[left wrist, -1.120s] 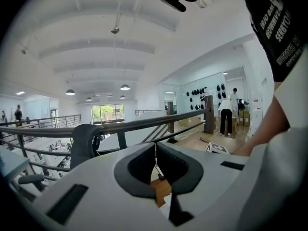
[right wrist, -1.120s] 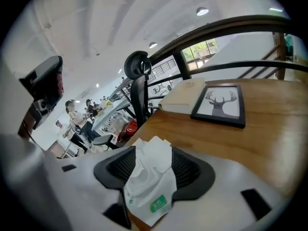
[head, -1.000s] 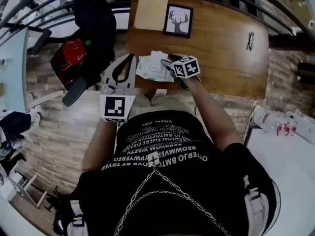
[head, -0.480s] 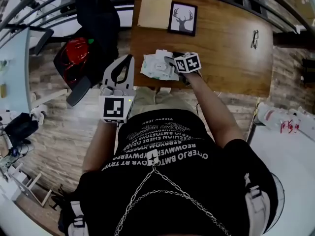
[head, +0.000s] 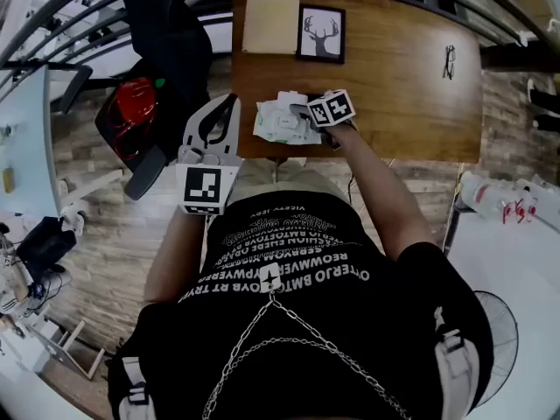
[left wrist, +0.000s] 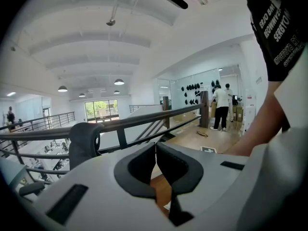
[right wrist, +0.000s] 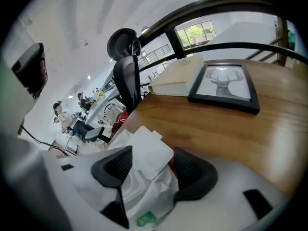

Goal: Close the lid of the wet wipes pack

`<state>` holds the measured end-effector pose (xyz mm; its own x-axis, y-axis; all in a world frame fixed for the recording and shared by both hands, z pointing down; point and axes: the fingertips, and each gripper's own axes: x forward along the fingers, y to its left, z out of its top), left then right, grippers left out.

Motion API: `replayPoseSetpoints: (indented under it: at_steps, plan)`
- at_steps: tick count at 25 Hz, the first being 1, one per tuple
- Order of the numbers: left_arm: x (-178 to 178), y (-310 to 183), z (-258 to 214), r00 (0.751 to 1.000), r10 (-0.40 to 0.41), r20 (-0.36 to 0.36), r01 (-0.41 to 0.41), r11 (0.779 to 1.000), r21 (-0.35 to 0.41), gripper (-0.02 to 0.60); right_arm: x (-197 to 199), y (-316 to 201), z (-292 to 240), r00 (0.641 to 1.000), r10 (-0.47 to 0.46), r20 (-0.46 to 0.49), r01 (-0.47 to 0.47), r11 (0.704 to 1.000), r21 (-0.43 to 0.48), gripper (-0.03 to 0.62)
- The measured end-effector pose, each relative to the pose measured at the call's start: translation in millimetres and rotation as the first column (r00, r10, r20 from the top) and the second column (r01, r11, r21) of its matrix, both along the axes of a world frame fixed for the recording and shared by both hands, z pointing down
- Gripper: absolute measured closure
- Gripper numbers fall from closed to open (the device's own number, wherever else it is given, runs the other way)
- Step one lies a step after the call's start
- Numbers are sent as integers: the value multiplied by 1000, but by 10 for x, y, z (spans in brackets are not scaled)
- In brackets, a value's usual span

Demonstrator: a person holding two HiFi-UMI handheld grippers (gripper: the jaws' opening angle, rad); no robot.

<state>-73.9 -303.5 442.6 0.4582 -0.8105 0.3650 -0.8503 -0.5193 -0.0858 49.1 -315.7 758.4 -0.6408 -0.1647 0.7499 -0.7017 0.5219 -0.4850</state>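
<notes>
1. On the wooden table [head: 402,103], near its front edge, the wet wipes pack [head: 282,122] is lying with its lid [right wrist: 147,153] standing up.
2. The right gripper [right wrist: 150,163] is hovering over the pack; its jaws have just been opening and are standing wide around the lid, not pinching it.
3. The left gripper [left wrist: 156,150] is hanging beside the table, jaws pressed together on nothing.

Bright even indoor light, ceiling lamps [left wrist: 62,88] plus a glowing window [left wrist: 100,110] far off. Heavy fisheye bend, black corners. Up close the wet wipes pack [right wrist: 153,189] goes soft and washed out, hardly any shadows
</notes>
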Motion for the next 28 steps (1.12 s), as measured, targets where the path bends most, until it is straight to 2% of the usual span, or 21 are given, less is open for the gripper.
replayPoseSetpoints:
  at_steps: [6, 13, 17, 22, 28]
  plan:
    - [-33, -62, -94, 1000, 9, -10, -9, 1000, 17, 551, 25, -86, -266, 997, 55, 53, -57, 997, 45, 349]
    - [-21, -58, -199, 1000, 16, -17, -15, 999, 47, 551, 37, 41, -475, 988, 80, 134, -87, 995, 46, 364]
    - [18, -23, -152, 1000, 12, -18, -12, 999, 37, 551, 21, 149, -543, 981, 81, 177, -89, 995, 37, 381]
    - [61, 37, -140, 999, 0, -43, 2, 999, 38, 551, -34, 298, -682, 977, 24, 213, -39, 997, 68, 382]
    - [90, 105, -77, 999, -13, -38, 14, 999, 32, 551, -157, 430, -835, 948, -23, 316, 1, 998, 71, 390]
